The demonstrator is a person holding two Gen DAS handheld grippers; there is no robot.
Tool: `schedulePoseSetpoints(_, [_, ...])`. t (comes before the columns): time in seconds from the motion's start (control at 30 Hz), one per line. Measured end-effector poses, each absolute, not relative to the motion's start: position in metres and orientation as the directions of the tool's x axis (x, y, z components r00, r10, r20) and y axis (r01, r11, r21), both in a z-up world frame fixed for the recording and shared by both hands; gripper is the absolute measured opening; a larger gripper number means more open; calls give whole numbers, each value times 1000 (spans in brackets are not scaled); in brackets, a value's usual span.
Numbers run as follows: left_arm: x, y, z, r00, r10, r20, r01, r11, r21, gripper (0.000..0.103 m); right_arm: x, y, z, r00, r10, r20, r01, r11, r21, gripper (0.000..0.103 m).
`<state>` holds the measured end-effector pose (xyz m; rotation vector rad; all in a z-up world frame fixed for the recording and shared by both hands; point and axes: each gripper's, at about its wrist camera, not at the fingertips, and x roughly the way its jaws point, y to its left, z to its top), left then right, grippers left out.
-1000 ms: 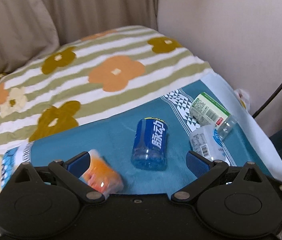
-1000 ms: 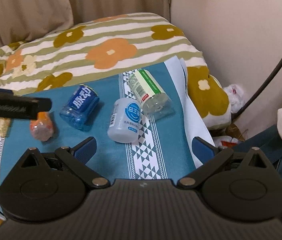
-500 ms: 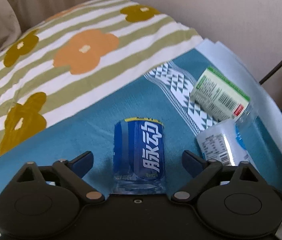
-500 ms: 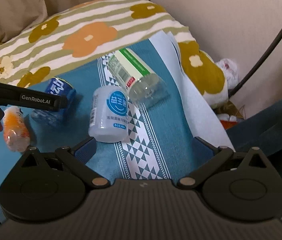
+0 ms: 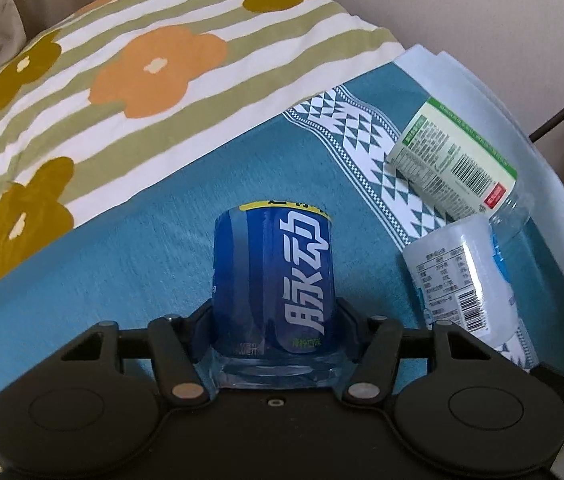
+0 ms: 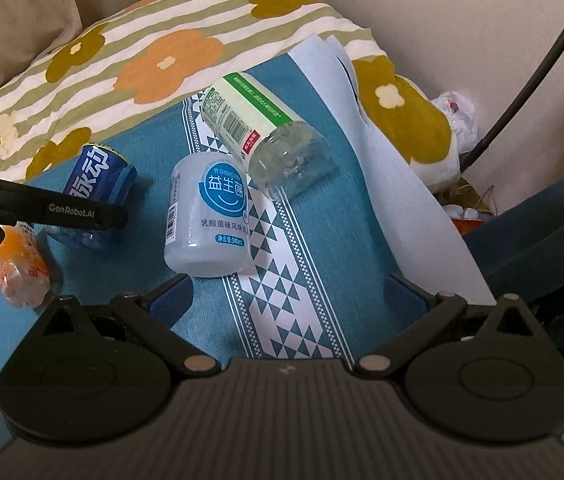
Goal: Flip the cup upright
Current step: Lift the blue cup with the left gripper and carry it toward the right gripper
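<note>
A blue cup cut from a bottle, with white characters, lies on its side on the teal cloth. My left gripper is shut on the blue cup near its clear base, a finger on each side. The right wrist view shows the blue cup at left, partly behind the left gripper's black body. My right gripper is open and empty, low over the cloth just in front of the white cup.
A white cup and a green-labelled clear cup lie on their sides to the right. An orange cup lies at left. A flowered striped blanket covers the bed behind. The wall and a black cable are at right.
My left gripper moved forward and closed on the blue cup. My right gripper moved closer to the white cup and stays open.
</note>
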<state>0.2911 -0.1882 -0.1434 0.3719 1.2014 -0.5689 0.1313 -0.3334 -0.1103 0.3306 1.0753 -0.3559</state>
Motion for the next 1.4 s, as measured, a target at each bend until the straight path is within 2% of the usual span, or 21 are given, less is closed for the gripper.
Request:
schedulePoseSetpoints(0.47, [259,-184,-89,338,-262,-904,541,840,-41,64,116,-333,-81,497,-105,-862,378,920,106,103])
schedulePoseSetpoints(0.9, [173,-141,-32,493,-235,-838,329,942,-70,64,71,-326,-43,579,-21,-815,202,972,118,103])
schedulePoseSetpoints(1.2, [123,-97,-51,489,-156,-858,147,985,-95,64,52,-309,-51,568,57,-821,43,994,99,103])
schedulePoseSetpoints(1.4, [106,-91,-90,411,-137,-901,145,986,-83,64,49,-294,-77,515,86,-853,1,995,101,103])
